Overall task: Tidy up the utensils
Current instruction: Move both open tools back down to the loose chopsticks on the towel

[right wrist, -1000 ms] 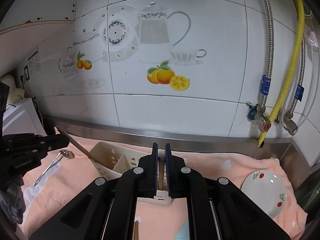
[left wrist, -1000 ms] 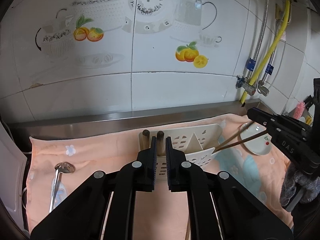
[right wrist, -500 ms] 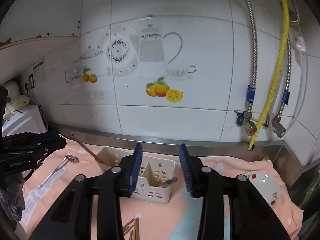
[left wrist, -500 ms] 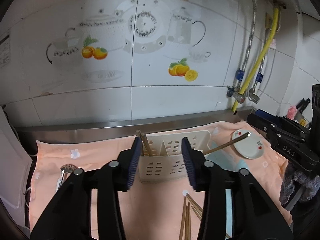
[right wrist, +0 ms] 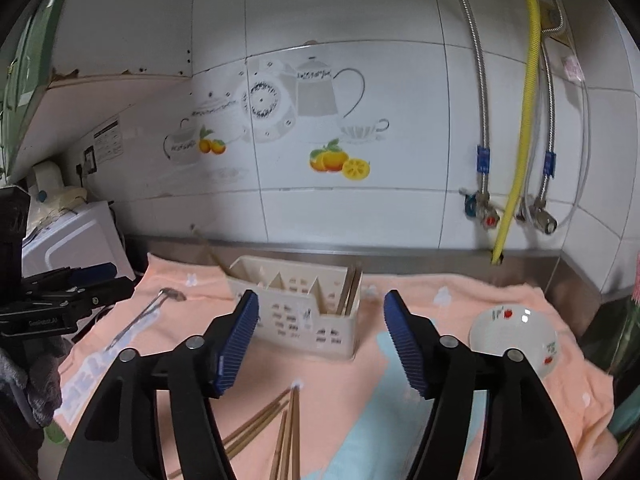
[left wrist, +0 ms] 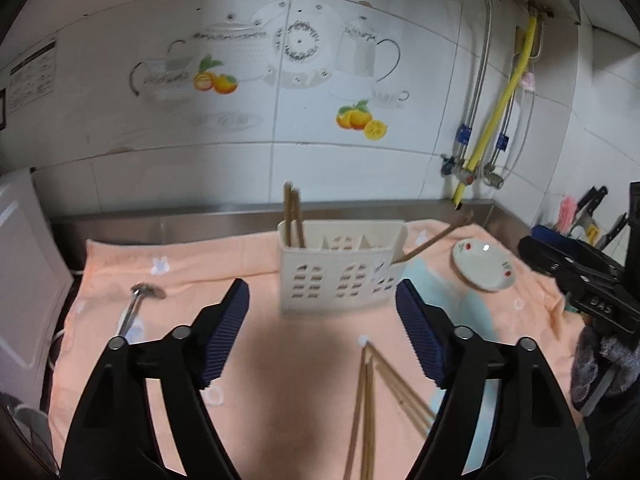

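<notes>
A cream slotted utensil caddy (left wrist: 342,266) stands on a peach towel (left wrist: 256,360); it also shows in the right wrist view (right wrist: 304,312). Two chopsticks (left wrist: 293,216) stand in its left compartment, and one chopstick (left wrist: 434,240) leans out of its right end. Several loose chopsticks (left wrist: 368,400) lie on the towel in front of it, also in the right wrist view (right wrist: 280,428). A metal spoon (left wrist: 136,306) lies at the left. My left gripper (left wrist: 322,332) is open and empty, in front of the caddy. My right gripper (right wrist: 318,340) is open and empty, above the loose chopsticks.
A small white dish (left wrist: 482,266) with red fruit prints sits on the towel at the right. A steel ledge (left wrist: 180,216) and tiled wall run behind. Pipes and valves (left wrist: 472,168) stand at the back right. A white appliance (right wrist: 72,240) is at the left.
Both grippers opened wide and pulled back and up from the caddy. The chopsticks they held now stand in the caddy. The loose chopsticks on the towel came into view.
</notes>
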`<state>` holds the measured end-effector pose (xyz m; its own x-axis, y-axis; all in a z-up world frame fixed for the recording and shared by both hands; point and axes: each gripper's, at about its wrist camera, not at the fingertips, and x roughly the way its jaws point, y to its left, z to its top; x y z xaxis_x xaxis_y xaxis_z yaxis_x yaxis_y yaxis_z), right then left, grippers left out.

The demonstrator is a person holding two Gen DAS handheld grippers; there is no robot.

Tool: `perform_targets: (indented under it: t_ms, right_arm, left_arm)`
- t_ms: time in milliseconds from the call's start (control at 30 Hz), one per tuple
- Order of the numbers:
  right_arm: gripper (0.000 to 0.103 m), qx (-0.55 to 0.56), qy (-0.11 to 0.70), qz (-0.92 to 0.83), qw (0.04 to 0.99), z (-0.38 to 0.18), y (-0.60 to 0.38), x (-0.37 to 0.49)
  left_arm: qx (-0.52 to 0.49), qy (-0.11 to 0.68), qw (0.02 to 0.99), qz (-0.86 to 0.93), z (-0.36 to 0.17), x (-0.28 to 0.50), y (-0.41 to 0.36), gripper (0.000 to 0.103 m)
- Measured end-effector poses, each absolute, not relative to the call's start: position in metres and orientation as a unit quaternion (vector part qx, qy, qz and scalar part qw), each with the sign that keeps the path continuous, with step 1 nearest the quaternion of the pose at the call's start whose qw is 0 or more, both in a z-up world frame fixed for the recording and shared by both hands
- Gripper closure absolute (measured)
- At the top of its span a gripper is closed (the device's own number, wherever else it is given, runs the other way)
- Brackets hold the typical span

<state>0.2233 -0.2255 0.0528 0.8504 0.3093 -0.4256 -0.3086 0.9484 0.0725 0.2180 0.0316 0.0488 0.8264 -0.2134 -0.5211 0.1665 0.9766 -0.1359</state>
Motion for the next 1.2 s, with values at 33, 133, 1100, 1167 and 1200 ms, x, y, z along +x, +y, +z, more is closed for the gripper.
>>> perform_targets:
  t_ms: [33,133,1100,1167,1200]
  right_arm:
    - [0.035,-0.001,0.224,0.162,0.961,0.048,-0.226,0.219]
    - [0.028,-0.001,0.233,0.167,0.958,0.032,-0.226,0.207]
    - [0.018,-0.017,0.335,0.185,0.924,-0.090,-0.221,0.147]
    - [0.019,-0.020,0.341,0.185,0.922,-0.096,-0.221,0.146]
    - [0.021,-0.021,0.342,0.183,0.922,-0.098,-0.221,0.146]
  left_arm:
    - [-0.040,0.280,0.954,-0.098,0.044,0.214,0.032,0.025]
    - [-0.034,0.289,0.952,-0.097,0.031,0.203,0.033,0.017]
    - [-0.042,0.362,0.929,-0.068,-0.071,0.149,0.043,0.009]
    - [-0.046,0.368,0.926,-0.066,-0.077,0.148,0.045,0.009]
    - [-0.048,0.371,0.925,-0.066,-0.079,0.147,0.045,0.009]
